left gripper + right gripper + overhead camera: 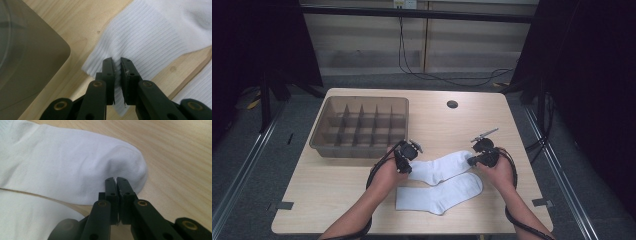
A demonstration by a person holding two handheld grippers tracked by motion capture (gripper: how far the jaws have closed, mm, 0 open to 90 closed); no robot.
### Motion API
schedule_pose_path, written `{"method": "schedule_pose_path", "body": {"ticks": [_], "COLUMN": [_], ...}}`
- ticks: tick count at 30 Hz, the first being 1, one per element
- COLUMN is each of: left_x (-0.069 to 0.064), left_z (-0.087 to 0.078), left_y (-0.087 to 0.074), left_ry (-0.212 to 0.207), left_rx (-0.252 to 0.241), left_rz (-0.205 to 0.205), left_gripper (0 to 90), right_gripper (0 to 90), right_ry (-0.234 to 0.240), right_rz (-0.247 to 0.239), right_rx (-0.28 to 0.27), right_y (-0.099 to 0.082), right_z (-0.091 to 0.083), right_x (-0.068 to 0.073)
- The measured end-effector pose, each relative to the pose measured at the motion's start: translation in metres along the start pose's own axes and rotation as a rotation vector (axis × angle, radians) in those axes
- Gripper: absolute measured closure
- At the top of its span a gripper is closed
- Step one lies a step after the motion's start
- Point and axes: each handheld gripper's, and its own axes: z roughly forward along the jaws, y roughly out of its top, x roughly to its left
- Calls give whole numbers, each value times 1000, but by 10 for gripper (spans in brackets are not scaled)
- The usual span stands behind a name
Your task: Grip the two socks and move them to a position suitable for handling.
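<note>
you're working at a light wooden table (337,190) with rounded corners and a dark round cable hole (452,104) near its far edge. the floor (272,150) around it is grey, with metal rails (242,170) running along both sides. behind the table stands a pale panelled wall (377,45), crossed by a dark horizontal bar (422,14) near the top, and black cables (432,75) hang down it and trail onto the floor. black curtains (597,75) close in your left and right. the light is even and soft on the tabletop.
</note>
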Motion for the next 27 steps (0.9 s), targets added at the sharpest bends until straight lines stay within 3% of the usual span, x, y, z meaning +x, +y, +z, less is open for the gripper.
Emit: {"method": "schedule_pose_path", "body": {"ticks": [4, 6, 11, 20, 22, 27], "left_x": [7, 8, 7, 2, -3, -13], "left_z": [-4, -7, -28, -63, -75, -85], "left_y": [-2, -3, -1, -2, -8, -25], "left_ry": [-35, -38, -41, -36, -34, -57], "left_rx": [-26, -25, -77, -134, -153, -159], "left_rz": [-36, -32, -36, -10, 5, 36], "left_gripper": [838, 838, 839, 840, 840, 840], "right_gripper": [885, 885, 885, 885, 885, 885], "right_ry": [11, 7, 8, 11, 18, 44], "right_rz": [6, -3, -17, -31, -50, -90], "right_rx": [-19, -23, -43, -98, -113, -140], "right_y": [2, 3, 13, 13, 11, -4], "right_z": [-6, -9, -26, -52, -64, -83], "right_x": [0, 0, 2, 8, 13, 24]}}
